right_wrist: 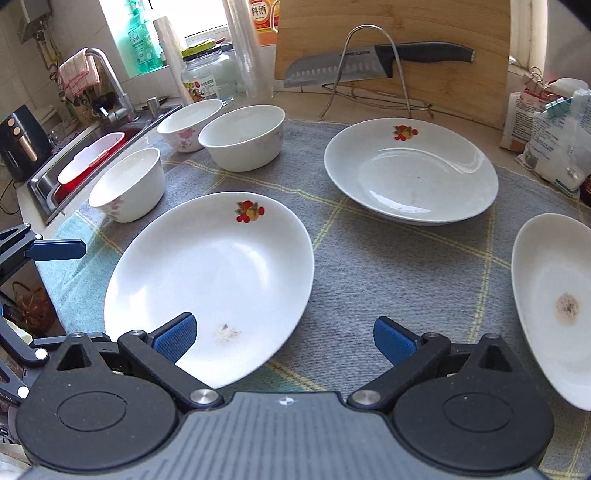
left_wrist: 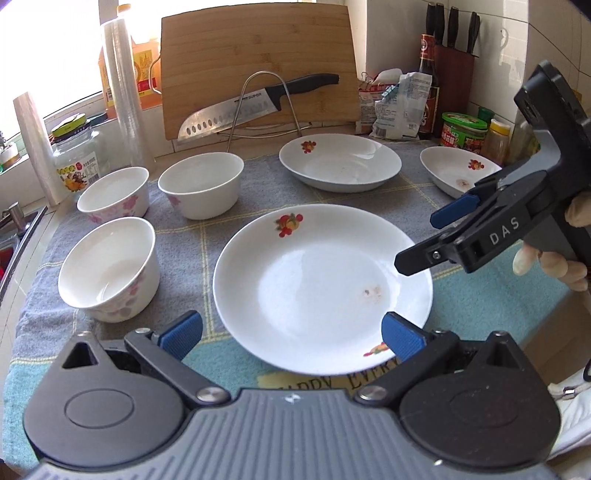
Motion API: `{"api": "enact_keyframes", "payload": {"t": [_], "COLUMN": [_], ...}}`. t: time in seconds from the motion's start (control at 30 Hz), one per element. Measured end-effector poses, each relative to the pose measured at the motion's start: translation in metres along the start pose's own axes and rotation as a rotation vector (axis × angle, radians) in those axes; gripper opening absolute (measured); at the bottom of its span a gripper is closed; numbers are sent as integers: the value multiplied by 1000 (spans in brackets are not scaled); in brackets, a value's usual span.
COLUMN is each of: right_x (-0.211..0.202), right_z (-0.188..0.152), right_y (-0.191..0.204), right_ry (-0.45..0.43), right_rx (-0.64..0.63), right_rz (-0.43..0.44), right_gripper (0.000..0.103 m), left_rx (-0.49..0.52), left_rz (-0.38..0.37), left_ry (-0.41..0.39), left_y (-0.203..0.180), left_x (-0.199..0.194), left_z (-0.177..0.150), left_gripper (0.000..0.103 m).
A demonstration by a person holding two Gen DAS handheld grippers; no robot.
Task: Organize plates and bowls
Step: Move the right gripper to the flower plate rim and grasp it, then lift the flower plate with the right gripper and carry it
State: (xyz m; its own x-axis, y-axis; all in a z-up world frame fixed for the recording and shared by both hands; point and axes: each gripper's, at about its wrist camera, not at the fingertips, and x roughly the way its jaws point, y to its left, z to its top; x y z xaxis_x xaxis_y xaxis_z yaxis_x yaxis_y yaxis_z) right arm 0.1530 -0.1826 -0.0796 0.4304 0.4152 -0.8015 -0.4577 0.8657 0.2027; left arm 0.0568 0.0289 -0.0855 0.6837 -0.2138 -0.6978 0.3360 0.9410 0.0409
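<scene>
On the grey checked mat [left_wrist: 417, 192] covering the surface, both claws, left claw [left_wrist: 291, 334] and right claw [right_wrist: 284, 338], gape wide and empty over the nearest fruit-print plate [left_wrist: 317, 288].

"SUPOR" printed on knife blade [left_wrist: 229, 112], near handle; same word on blade in right wrist view [right_wrist: 340, 68], smaller, barely legible. "DAS" in white letters on black body of right hand-held gripper [left_wrist: 439, 236]. Mat [left_wrist: 332, 384] on worktop: black lettering at near edge, partly hidden by plate rim, reads "...PPY EVER...". Orange bottle [right_wrist: 263, 18] by window: label with Chinese characters "料酒". Jar, packet, sauce-bottle labels: print too small to read.
</scene>
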Motion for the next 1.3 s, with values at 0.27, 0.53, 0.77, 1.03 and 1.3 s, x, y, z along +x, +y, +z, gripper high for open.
{"api": "enact_keyframes", "payload": {"t": [0.27,0.53,0.77,1.03,1.3], "right_x": [22,31,39,51,56], "right_z": [2,6,14,24,27], "right_y": [6,10,15,27,35], "right_ry": [63,94,97,100,111], "right_rx": [17,23,34,37,27], "right_rz": [34,42,34,4,-37], "right_gripper": [103,103,103,103,103], "left_rx": [35,62,112,176,207], "left_rz": [-85,-124,-148,-206,-240], "left_ry": [82,127,108,94,77], "left_y": [14,12,13,17,20], "left_x": [19,38,49,53,54], "left_z": [-18,-25,-20,-15,-14], "left_gripper": [103,102,102,103,103]}}
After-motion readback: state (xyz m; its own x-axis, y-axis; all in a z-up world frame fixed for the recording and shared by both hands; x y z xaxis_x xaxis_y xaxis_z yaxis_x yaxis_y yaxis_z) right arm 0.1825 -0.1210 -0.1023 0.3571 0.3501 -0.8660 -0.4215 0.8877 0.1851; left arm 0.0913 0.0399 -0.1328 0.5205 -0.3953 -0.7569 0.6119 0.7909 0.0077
